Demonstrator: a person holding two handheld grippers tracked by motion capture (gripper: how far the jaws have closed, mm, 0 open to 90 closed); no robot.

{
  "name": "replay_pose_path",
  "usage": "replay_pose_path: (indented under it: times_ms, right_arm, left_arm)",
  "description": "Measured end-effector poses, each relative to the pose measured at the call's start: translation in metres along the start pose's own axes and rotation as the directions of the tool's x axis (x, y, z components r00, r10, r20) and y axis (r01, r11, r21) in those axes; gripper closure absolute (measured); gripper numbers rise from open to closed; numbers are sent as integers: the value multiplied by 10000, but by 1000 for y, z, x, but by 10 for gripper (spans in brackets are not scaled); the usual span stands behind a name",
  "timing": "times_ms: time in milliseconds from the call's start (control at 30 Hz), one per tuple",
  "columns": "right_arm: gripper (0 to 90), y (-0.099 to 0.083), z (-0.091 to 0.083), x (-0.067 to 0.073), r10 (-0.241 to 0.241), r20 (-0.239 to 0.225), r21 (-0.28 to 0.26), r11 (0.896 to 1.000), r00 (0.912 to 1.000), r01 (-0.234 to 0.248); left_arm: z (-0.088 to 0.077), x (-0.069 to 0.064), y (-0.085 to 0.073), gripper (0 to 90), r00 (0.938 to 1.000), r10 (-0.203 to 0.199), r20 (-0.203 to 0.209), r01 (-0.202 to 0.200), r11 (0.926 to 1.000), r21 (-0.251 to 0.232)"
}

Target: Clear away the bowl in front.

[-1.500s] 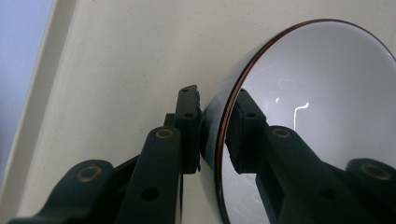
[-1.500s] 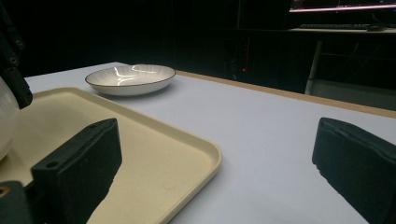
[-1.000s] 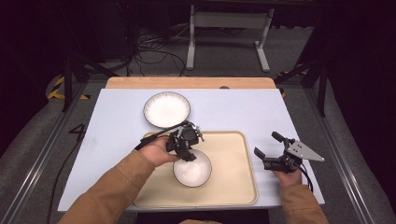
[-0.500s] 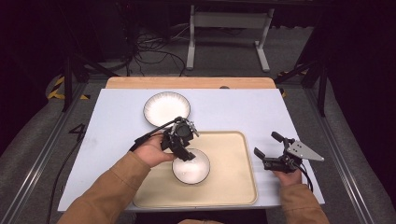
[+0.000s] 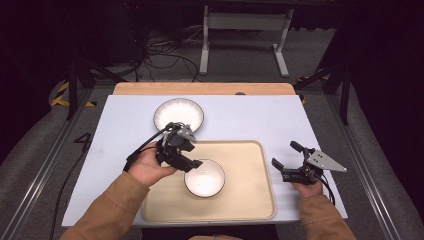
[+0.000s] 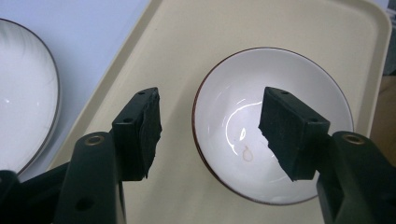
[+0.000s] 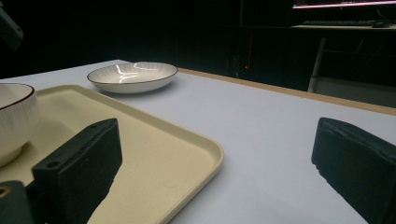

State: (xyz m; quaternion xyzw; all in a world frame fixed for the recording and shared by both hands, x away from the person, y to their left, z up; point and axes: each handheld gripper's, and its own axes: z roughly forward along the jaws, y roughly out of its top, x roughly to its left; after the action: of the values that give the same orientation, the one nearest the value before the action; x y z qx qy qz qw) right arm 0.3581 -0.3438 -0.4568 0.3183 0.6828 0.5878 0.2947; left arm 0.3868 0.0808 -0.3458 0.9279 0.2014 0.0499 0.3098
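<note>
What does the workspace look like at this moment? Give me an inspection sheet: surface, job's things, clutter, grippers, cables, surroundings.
Surface: pale blue-white tabletop with a wooden strip along its far edge.
Job's things: cream rectangular plastic tray near the person; small white ceramic bowl with a dark rim sits in the tray; wider white ribbed dish lies on the tabletop beyond the tray.
Clutter: nothing seen.
Grippers: left gripper open, above the bowl's left rim; right gripper open, right of the tray, holding nothing.
Cables: black cable trails from the left gripper; loose cables on the floor.
Surroundings: dark room, metal stand behind the table.
</note>
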Motion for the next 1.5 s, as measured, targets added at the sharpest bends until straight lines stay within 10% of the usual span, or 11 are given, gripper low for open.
replay_pose_path:
  times_ms: [333, 667, 967, 1067, 1300, 1500]
  right_arm:
    - [25, 0, 0, 0, 20, -25, 30, 10000, 10000, -20]
    - [25, 0, 0, 0, 18, -15, 8, 10000, 10000, -18]
    - [24, 0, 0, 0, 5, -12, -4, 10000, 10000, -5]
    - [25, 0, 0, 0, 4, -14, -7, 10000, 10000, -4]
    - [24, 0, 0, 0, -19, -31, -27, 10000, 10000, 19]
    - [24, 0, 0, 0, -13, -42, -35, 10000, 10000, 13]
  left_arm:
    - [-30, 3, -46, 349, 9958, -880, -256, 816, 9782, -1908]
    - [-39, 5, -84, 253, 9894, -968, -1083, 596, 9506, -3047]
    - [-28, 11, -125, 193, 9770, -1454, -1562, 644, 8988, -4336]
    - [-24, 13, -132, 176, 9726, -1635, -1652, 745, 8925, -4449]
    - [-10, 22, -160, 98, 9659, -2136, -1461, 981, 8246, -5571]
    - [0, 25, -175, 65, 9599, -2487, -1291, 1280, 7989, -5877]
